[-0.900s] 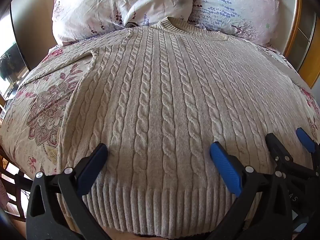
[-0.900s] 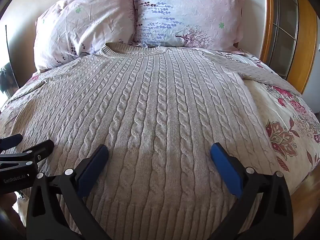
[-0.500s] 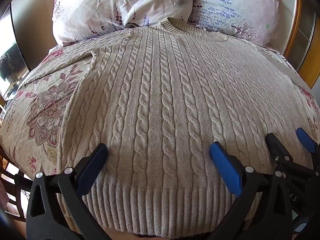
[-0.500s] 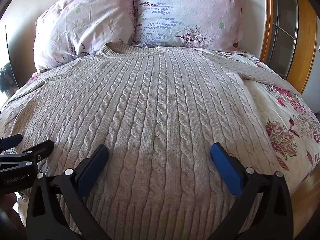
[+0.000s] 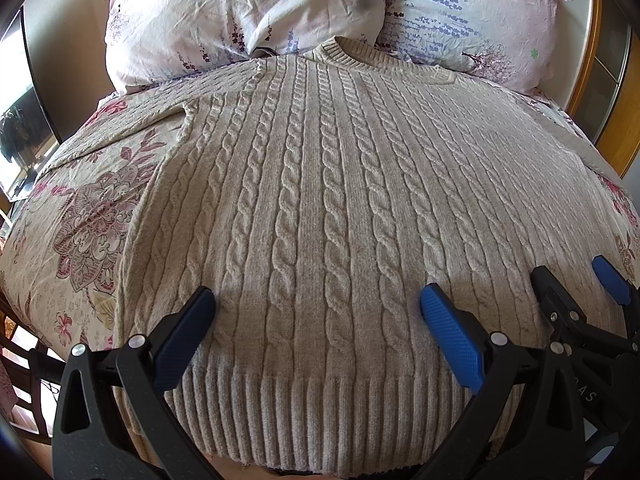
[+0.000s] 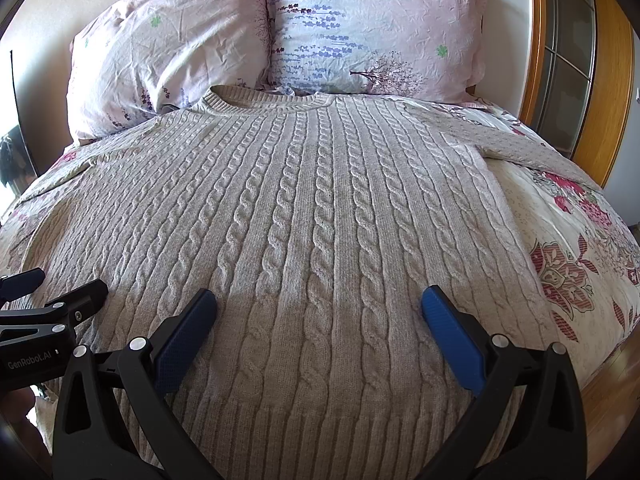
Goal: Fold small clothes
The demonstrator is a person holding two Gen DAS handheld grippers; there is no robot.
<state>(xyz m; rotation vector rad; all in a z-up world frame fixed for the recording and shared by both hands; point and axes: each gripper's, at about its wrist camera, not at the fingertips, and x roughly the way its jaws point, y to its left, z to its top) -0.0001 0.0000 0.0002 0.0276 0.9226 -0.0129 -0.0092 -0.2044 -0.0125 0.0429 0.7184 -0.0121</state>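
A beige cable-knit sweater (image 5: 312, 208) lies flat, face up, on a floral bedspread (image 5: 84, 232), its ribbed hem at 6 o'clock nearest the cameras and its round collar at 12 o'clock, touching two pink floral pillows (image 5: 240, 12) propped at the head of the bed. One sleeve runs out toward 10 o'clock in the left wrist view; the other stretches toward 2 o'clock in the right wrist view, over the bedspread (image 6: 572, 264)

The left gripper (image 5: 316, 320) hangs over the lower part of the sweater, just above the hem, its blue-padded fingers (image 5: 448, 332) spread wide apart with nothing between them. The right gripper (image 6: 318, 320) sits the same way over the sweater (image 6: 320, 220), jaws wide apart and empty. Whether the fingertips touch the knit cannot be told

Each gripper shows in the other's view: the right gripper (image 5: 576, 284) at 4 o'clock in the left view, the left gripper (image 6: 60, 284) at 8 o'clock in the right view, side by side along the hem. A wooden-framed door (image 6: 560, 60) stands at 2 o'clock beyond the pillows (image 6: 360, 28)
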